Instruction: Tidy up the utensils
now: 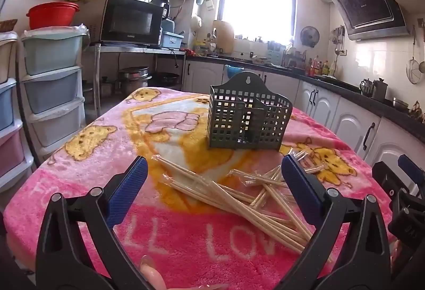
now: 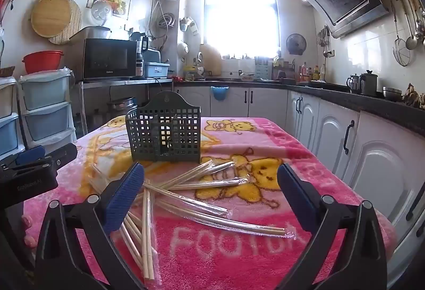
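Start of sorting, by look of it: nothing picked yet. Wrapped chopsticks (image 1: 239, 197) scattered on pink blanket (image 1: 79, 178), just before green lattice holder (image 1: 248, 117), apparently empty. Left gripper (image 1: 212, 183) spread wide, holding nothing, hovering over pile. Right gripper (image 2: 209, 191) likewise wide, empty. Next, likely: lower onto single pair, close across shafts, lift, tip upright, drop into holder compartment.
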`<state>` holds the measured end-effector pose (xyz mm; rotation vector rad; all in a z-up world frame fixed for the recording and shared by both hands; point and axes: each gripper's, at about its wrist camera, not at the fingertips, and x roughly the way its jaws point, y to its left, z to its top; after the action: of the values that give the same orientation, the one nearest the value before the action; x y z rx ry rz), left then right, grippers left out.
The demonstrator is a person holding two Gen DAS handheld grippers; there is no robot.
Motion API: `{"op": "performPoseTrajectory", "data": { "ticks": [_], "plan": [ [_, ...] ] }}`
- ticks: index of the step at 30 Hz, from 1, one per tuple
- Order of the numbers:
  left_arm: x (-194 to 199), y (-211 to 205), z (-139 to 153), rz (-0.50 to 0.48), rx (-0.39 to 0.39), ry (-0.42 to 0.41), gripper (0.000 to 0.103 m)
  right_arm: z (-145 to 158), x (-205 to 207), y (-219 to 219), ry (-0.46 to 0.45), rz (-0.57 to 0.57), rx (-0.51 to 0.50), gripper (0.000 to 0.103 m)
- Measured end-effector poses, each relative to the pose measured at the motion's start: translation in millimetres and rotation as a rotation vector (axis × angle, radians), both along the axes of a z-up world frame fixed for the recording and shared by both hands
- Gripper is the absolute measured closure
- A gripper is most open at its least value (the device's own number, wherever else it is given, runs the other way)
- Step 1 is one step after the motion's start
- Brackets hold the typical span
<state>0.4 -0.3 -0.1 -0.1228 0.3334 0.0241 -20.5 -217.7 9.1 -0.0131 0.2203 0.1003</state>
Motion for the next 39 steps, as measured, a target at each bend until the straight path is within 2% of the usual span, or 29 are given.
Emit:
{"op": "performPoseTrajectory", "data": {
  "ticks": [7, 8, 39],
  "plan": [
    [-3.0, -6.1, 1.3, 0.008, 0.016, -0.016, 0.010, 0.4, -0.4, -0.6, 0.000, 0.000, 0.004, 0.006],
    [0.2, 0.4, -0.3, -0.002, -0.004, -0.006, 0.010, 0.6, -0.2, -0.5, 0.000, 0.000, 0.005, 0.006],
    [-1.2, 3.4, -2.6, 0.009, -0.007, 0.001, 0.010, -0.7, -0.1, -0.2, 0.008, -0.006, 0.010, 0.006]
  ]
}}
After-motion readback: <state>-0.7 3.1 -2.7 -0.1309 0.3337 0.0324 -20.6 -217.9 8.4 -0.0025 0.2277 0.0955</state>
